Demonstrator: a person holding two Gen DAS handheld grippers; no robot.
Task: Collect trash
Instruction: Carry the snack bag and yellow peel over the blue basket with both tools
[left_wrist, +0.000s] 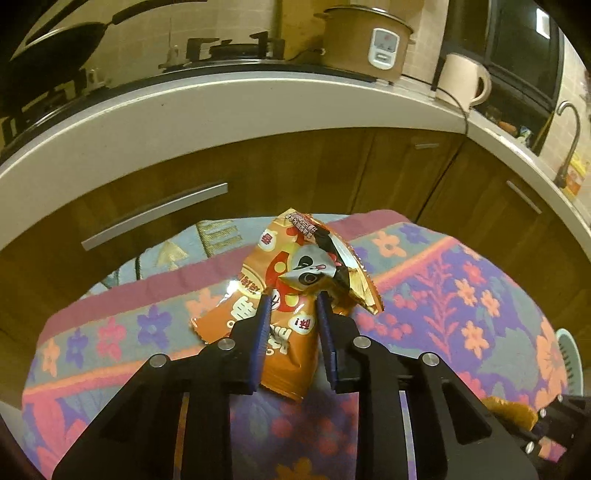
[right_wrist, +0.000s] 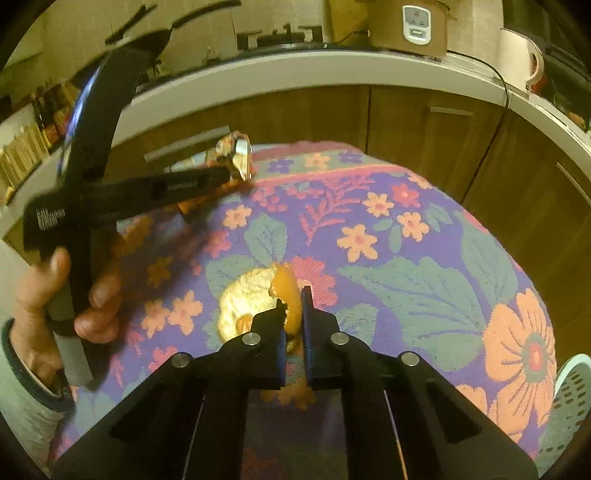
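An orange snack wrapper (left_wrist: 295, 280) with a panda print sits crumpled between the fingers of my left gripper (left_wrist: 291, 299), which is shut on it just above the flowered cloth (left_wrist: 443, 288). In the right wrist view the same wrapper (right_wrist: 236, 155) shows at the tip of the left gripper (right_wrist: 221, 177), held by a hand. My right gripper (right_wrist: 291, 295) is shut on an orange peel (right_wrist: 258, 295) that rests on the flowered cloth (right_wrist: 406, 229). The peel (left_wrist: 511, 410) also shows at the lower right of the left wrist view.
A pale green perforated basket (right_wrist: 569, 402) stands off the cloth's right edge, also seen in the left wrist view (left_wrist: 569, 362). Brown cabinets (left_wrist: 295, 173) and a white counter (left_wrist: 221, 99) with a rice cooker (left_wrist: 365, 40) and kettle (left_wrist: 465, 77) lie beyond.
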